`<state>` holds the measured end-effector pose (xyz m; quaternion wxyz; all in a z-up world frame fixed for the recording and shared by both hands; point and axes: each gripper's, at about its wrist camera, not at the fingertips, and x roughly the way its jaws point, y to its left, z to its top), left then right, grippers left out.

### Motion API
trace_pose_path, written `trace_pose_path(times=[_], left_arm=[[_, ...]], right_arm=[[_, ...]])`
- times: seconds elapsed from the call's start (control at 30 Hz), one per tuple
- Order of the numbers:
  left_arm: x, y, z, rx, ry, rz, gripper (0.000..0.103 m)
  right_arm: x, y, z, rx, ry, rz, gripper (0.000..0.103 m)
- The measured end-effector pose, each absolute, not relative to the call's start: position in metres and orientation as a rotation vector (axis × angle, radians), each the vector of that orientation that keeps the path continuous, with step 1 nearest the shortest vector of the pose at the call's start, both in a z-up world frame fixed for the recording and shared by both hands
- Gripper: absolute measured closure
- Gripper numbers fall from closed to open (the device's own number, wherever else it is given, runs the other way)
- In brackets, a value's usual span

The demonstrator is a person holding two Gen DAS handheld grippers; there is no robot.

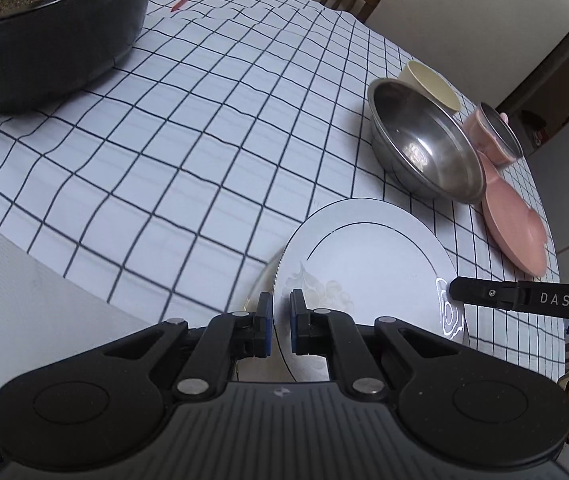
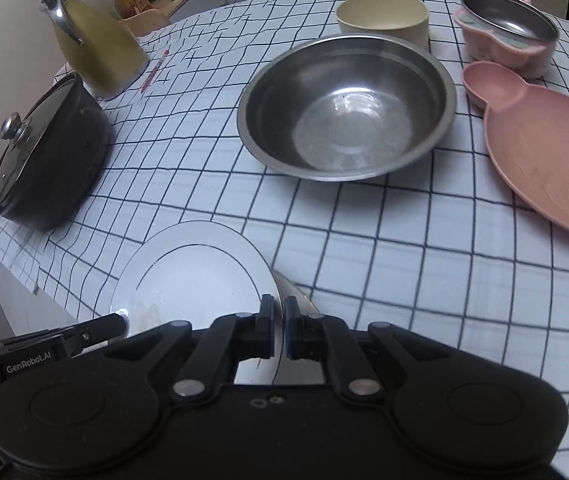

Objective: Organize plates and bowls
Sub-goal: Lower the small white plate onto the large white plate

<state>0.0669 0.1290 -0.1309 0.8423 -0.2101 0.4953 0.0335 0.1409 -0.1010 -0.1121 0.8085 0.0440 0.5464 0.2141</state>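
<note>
Two grippers hold one white plate [image 1: 368, 264] between them, lifted a little above the table near its close edge. The left gripper [image 1: 281, 326] is pinched tight on the plate's left rim, and the right gripper [image 2: 279, 330] is pinched tight on the rim on the other side. The plate has a thin dark ring and a faint picture of fruit, and there is no food on it. Something pale and shiny peeks out from under it, but I cannot tell what it is. Past the plate sits a big metal bowl [image 2: 346, 108], and it is empty. Behind that is a cream cup [image 2: 384, 16], empty too as far as I can see. To the right lies a flat pink plate [image 2: 544, 160] with a little round ear, empty, close to the table's right edge. Behind it is a pink dish with a metal bowl [image 2: 508, 20] sitting inside it. Far off to the left stands a black pot [image 2: 48, 156] with a glass lid, and I cannot see what is in it. A yellow jug [image 2: 96, 48] and a red pen [image 2: 155, 70] are behind the pot. The checked cloth [image 1: 188, 152] is bare in the middle, between the pot and the bowls, so there is lots of open room there.
</note>
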Motion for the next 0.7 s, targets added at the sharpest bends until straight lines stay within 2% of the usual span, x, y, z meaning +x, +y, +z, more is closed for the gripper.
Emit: trace_pose_path(times=[0.7], left_arm=[[0.055,0.109,-0.144,-0.358,1.088,0.081,0.095]], right_arm=[[0.108,-0.113,-0.132,0.061,1.196,0.458,0.097]])
